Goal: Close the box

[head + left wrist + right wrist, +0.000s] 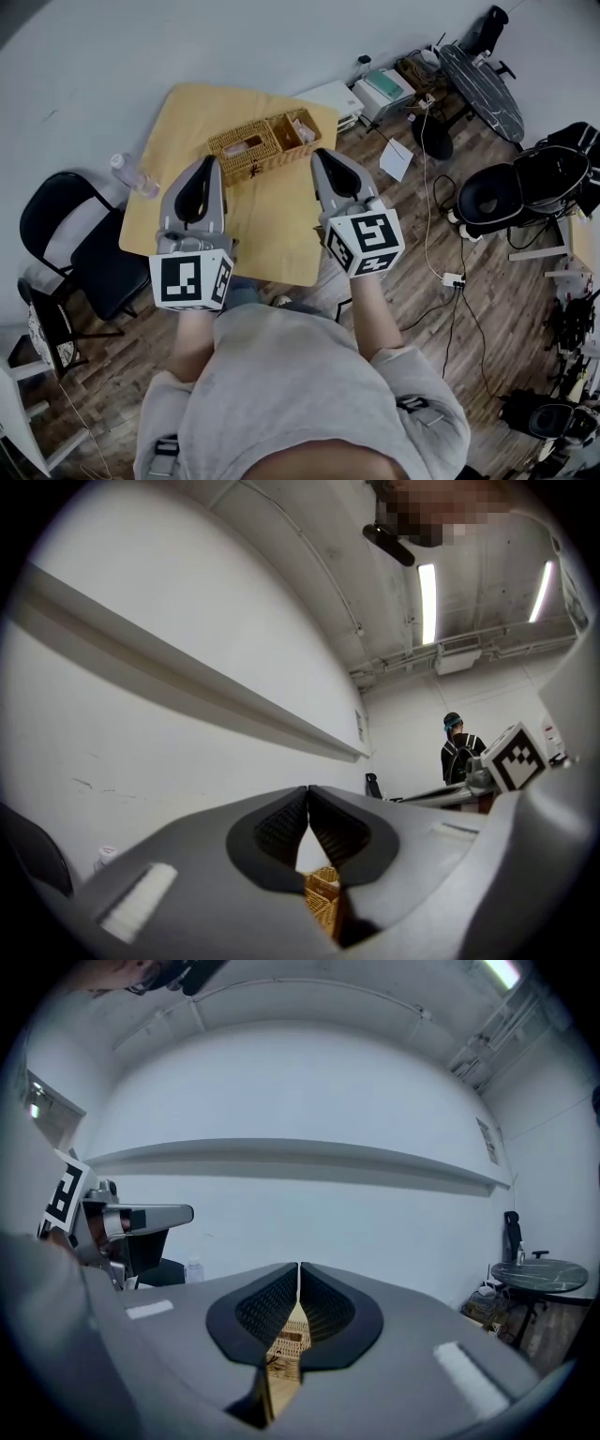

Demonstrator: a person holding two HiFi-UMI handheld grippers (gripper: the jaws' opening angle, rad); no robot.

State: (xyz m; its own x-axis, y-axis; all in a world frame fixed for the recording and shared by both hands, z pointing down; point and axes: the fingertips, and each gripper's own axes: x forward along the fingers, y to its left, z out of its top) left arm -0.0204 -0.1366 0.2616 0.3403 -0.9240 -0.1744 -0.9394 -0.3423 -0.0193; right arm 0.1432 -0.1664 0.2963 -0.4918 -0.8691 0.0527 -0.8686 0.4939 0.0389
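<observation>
An open wicker box [246, 150] sits at the far side of the small yellow table [272, 244], its lid [295, 129] folded out to the right. My left gripper [208, 161] is held above the table in front of the box's left part, jaws shut and empty. My right gripper [320, 153] hovers just right of the lid, also shut with nothing in it. In the left gripper view the tips [307, 789] meet and a bit of the wicker box [322, 892] shows below them. The right gripper [298, 1267] looks level over the wicker box [286, 1344].
A black folding chair [70, 234] stands left of the table, with a water bottle [131, 173] at the table's left edge. Black office chairs [525, 187], a round dark table [483, 80] and floor cables with a power strip [453, 279] lie to the right. A person [459, 752] stands far off.
</observation>
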